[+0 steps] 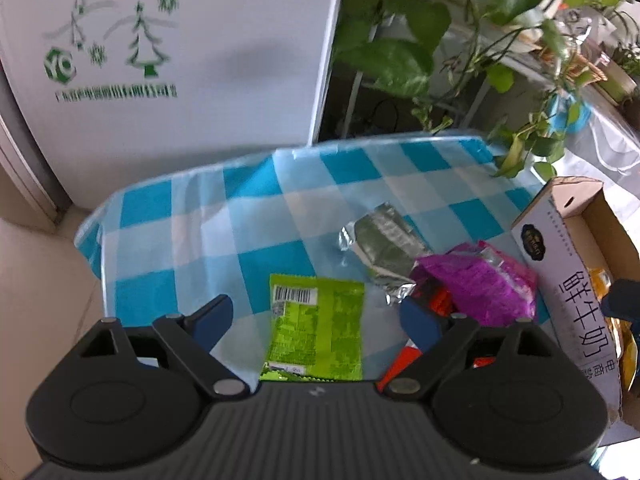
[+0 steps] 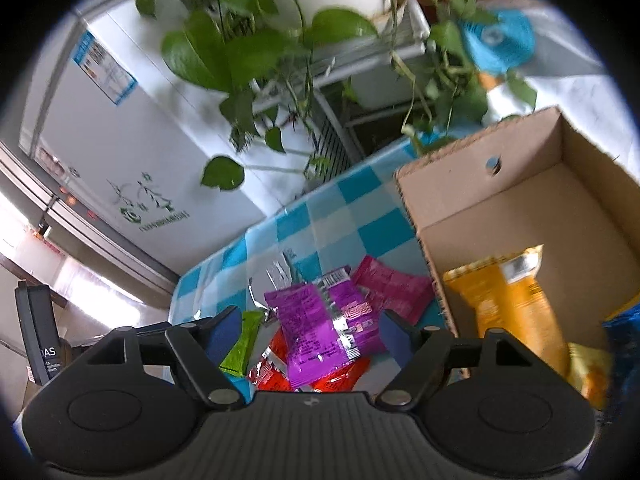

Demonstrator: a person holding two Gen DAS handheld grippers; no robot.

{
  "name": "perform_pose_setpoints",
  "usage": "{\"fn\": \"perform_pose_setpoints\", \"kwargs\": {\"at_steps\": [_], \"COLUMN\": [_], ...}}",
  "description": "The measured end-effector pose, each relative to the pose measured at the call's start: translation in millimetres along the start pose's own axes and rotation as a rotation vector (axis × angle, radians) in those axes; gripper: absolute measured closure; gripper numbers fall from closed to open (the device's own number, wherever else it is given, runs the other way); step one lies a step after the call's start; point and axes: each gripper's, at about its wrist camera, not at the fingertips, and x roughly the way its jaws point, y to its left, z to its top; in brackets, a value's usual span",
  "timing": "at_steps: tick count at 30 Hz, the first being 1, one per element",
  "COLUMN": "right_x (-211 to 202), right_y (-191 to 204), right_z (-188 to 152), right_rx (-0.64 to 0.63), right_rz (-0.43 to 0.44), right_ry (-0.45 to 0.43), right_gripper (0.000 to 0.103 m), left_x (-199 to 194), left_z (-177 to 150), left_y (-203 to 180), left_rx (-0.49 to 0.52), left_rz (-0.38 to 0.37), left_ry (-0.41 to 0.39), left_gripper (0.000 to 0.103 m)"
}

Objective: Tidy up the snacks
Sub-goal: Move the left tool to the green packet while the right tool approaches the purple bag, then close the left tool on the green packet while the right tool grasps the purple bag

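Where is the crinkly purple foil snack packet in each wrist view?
Left wrist: purple foil snack packet lies right of centre, beyond the right finger, beside the cardboard box.
Right wrist: same packet sits centre, between the open fingers, atop red packets.
Shared landmark: the blue-and-white checked tablecloth.

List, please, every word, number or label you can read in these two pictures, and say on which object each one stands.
"鲜牛奶": large characters on the side of the cardboard box.
"YC": green hexagon logo on the white fridge; the line of green characters under it is blurred.
"DAS": on the black device, partly cut off.
Green packet: barcode only, print too small.
Purple packet: text unreadable.
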Motion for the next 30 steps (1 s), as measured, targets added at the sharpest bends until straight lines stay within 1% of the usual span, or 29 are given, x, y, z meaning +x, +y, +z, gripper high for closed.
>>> {"fn": "perform_pose_setpoints", "kwargs": {"at_steps": [3, 5, 8, 10, 12, 14, 16, 19, 21, 23, 25, 27, 29, 30], "right_x": [17, 31, 49, 58, 67, 75, 81, 88, 92, 96, 98, 99, 101, 101], "right_y": [7, 10, 14, 16, 18, 18, 18, 21, 20, 20, 25, 29, 32, 33], "right_z": [1, 4, 6, 6, 6, 6, 5, 3, 1, -2, -5, -8, -10, -11], "right_rx": [-0.035, -0.045, -0.066, -0.090, -0.106, -0.107, -0.110, -0.135, -0.136, -0.137, -0.167, -0.197, -0.219, -0.227], "right_rz": [-0.031, -0.043, -0.064, -0.087, -0.115, -0.118, -0.132, -0.143, -0.136, -0.137, -0.143, -0.146, -0.164, -0.175], "right_ry": [0.028, 0.053, 0.081, 0.090, 0.103, 0.116, 0.118, 0.133, 0.148, 0.160, 0.168, 0.175, 0.176, 0.174], "right_gripper": [0.022, 0.022, 0.021, 0.016, 0.016, 0.016, 0.009, 0.008, 0.008, 0.008, 0.008, 0.009, 0.012, 0.017], "left_x": [8, 12, 16, 19, 23, 27, 31, 38, 43, 49, 50, 50, 49, 49], "left_z": [1, 2, 1, 1, 0, 1, 2, 2, -1, -5, -8, -9, -9, -10], "left_y": [2, 3, 1, 0, 0, 1, 0, -1, -3, -5, -8, -7, -6, -6], "left_rx": [0.010, 0.033, 0.082, 0.101, 0.115, 0.120, 0.129, 0.150, 0.169, 0.192, 0.227, 0.220, 0.227, 0.226], "left_rz": [0.004, -0.004, 0.005, 0.003, 0.003, 0.000, -0.009, -0.019, -0.022, -0.010, 0.004, -0.001, -0.002, -0.004], "left_ry": [0.020, 0.034, 0.041, 0.045, 0.054, 0.058, 0.068, 0.088, 0.107, 0.123, 0.113, 0.111, 0.109, 0.107], "left_gripper": [0.013, 0.013, 0.013, 0.013, 0.013, 0.013, 0.013, 0.013, 0.013, 0.012, 0.011, 0.011, 0.011, 0.012]}}
